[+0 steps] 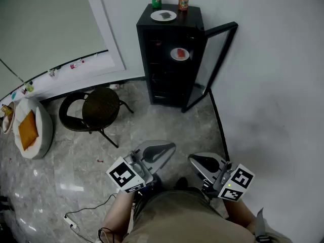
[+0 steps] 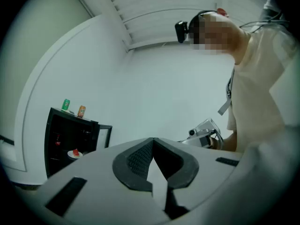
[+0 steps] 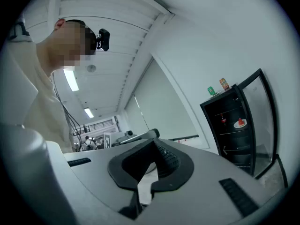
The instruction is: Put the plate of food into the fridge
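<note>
Looks like staged home corner inside larger lab or office hall.
- Head view, 12 o'clock: small black fridge (image 1: 169, 70) against bare white wall (image 1: 263, 59), glass door (image 1: 215, 59) open, plate of food (image 1: 179, 54) on shelf.
- On fridge top: green can (image 1: 156, 0), orange can (image 1: 183, 2), second plate (image 1: 163, 16).
- 10 o'clock: round wicker chair (image 1: 98, 108).
- 9 o'clock: white floor cushion (image 1: 43, 130).
- Polished stone-pattern floor (image 1: 167, 130); loose cable (image 1: 88, 209) at 7 o'clock.
- Right gripper view: long hall behind, ceiling strip lights (image 3: 71, 78), distant people (image 3: 86, 143).

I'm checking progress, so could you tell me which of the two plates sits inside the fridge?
The plate with red food sits on a shelf inside the fridge; the plate with a dark item lies on its top.
</note>
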